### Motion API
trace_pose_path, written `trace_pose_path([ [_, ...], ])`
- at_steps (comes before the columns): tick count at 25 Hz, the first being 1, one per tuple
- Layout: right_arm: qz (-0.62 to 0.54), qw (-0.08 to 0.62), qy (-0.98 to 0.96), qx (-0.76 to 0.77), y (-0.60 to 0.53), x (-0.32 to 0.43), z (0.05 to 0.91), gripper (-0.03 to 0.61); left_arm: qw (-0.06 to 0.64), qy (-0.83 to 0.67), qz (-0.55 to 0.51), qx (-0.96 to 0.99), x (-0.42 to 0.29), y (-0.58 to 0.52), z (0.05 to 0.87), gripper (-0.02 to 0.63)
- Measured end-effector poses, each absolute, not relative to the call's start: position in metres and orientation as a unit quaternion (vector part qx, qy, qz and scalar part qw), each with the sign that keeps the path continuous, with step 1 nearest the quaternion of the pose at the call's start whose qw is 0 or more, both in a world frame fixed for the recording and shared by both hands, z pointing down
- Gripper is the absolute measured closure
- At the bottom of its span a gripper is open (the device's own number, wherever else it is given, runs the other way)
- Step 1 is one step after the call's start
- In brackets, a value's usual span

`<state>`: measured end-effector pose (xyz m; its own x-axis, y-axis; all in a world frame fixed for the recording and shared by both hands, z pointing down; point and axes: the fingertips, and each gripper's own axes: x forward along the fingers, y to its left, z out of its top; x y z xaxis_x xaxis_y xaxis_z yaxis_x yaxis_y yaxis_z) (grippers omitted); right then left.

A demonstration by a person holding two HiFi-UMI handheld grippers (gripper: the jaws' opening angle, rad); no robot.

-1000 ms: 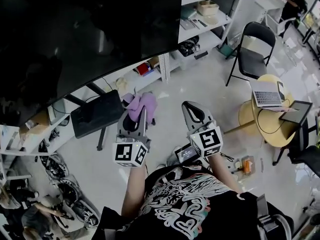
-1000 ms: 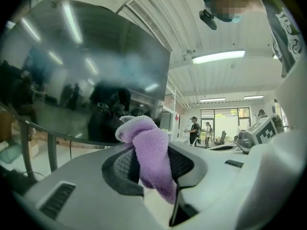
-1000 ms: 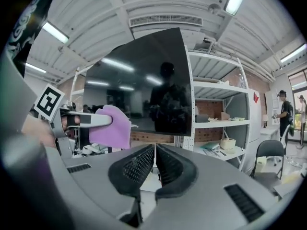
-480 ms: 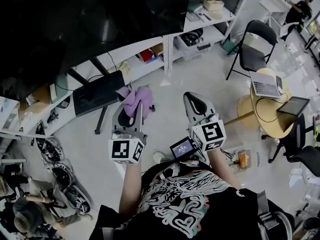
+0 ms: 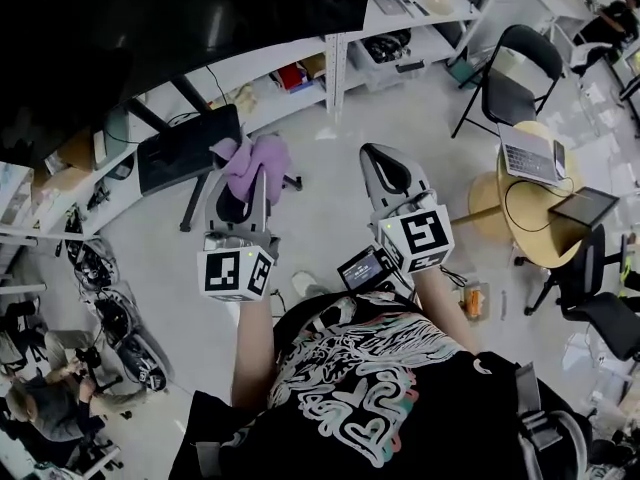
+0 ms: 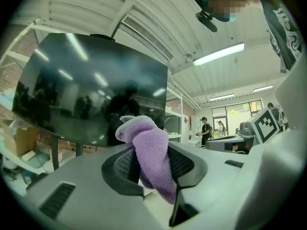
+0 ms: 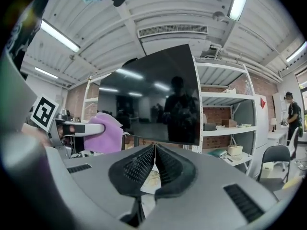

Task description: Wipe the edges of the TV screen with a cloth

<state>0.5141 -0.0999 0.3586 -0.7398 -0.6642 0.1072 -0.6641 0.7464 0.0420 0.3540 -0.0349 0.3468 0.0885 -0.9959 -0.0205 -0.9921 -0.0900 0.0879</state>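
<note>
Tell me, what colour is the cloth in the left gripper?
Purple cloth; it shows best in the left gripper view.

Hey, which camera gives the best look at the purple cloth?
The left gripper view: the purple cloth sits centre frame, pinched in the left claw, its nap visible. The head view shows it small, from above, at the claw's tip. The right gripper view catches only a part at its left side.

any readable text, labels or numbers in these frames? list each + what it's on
None readable.
Left marker cube, right marker cube: square codes, no letters.
Shirt print: stylised shapes, illegible.
Small display beside the right marker cube: too small.
Red sticker, right gripper view: too small.
</note>
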Motion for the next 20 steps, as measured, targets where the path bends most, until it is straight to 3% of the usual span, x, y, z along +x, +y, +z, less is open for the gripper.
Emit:
trace_pose_path([
  [20,0.007,0.052,-0.945,0.322,-0.092,0.503,0.366,0.546,0.028,-0.676,-0.039,0.736,0.359,-0.026,0.352,0.482],
])
